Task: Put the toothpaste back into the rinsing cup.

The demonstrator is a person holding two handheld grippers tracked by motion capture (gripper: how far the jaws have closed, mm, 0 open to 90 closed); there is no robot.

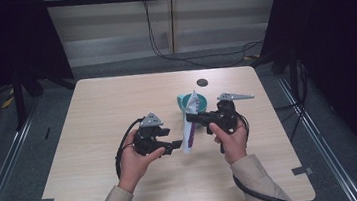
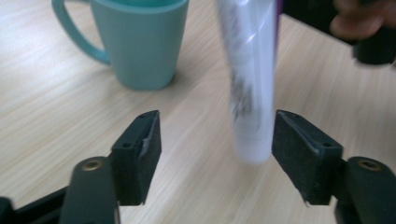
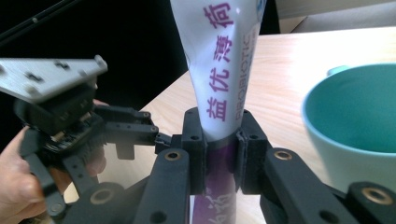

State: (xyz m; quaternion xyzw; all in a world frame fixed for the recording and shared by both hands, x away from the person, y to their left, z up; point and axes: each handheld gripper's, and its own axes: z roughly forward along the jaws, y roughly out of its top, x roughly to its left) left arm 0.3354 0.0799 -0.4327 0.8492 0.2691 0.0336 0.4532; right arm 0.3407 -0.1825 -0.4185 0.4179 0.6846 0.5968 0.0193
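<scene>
Squeezing the white tube (image 3: 223, 79) tight, the right gripper (image 3: 222, 140) holds it up near the cup (image 2: 140, 42), while the left gripper (image 2: 215, 144) gapes open around its bottom end.

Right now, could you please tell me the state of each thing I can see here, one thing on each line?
Tube: standing about upright, clamped near its middle by the right claw.
Right claw: shut on the tube.
Left claw: open, the tube's lower end between its jaws, pads not pressing it.
Mug: upright on the table, apart from the tube, nothing seen inside.
Table: flat, carrying the mug.
</scene>
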